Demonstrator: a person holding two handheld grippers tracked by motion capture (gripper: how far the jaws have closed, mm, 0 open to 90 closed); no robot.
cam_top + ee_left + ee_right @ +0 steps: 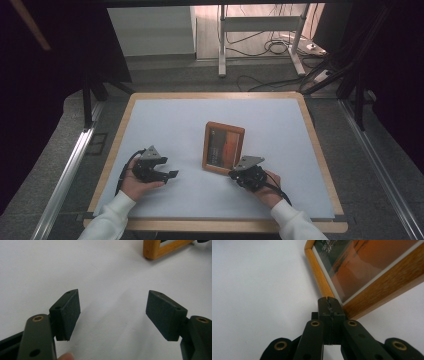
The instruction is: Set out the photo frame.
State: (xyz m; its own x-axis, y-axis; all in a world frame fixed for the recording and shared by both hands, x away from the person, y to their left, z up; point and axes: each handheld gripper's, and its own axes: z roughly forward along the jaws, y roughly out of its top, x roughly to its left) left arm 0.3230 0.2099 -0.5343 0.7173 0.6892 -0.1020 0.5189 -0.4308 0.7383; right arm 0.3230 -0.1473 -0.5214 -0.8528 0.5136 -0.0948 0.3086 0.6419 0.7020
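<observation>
**Closed tips at the frame's corner**

Right gripper sits at the frame's five o'clock corner, mid-table. Its own view catches what the high view can't: jaws pressed together, gripping nothing, tips at the wooden corner. Left gripper, at eight o'clock from the frame, gapes wide and empty.

- High view: table evenly and brightly lit; surroundings at both sides near black; image soft, low in detail.
- Left gripper view: white surface bright; faint diffuse shadows under and between the pads; frame beyond them slightly soft.
- Right gripper view: glass above the closed tips carries a dull sheen; nearest links blurred.
</observation>
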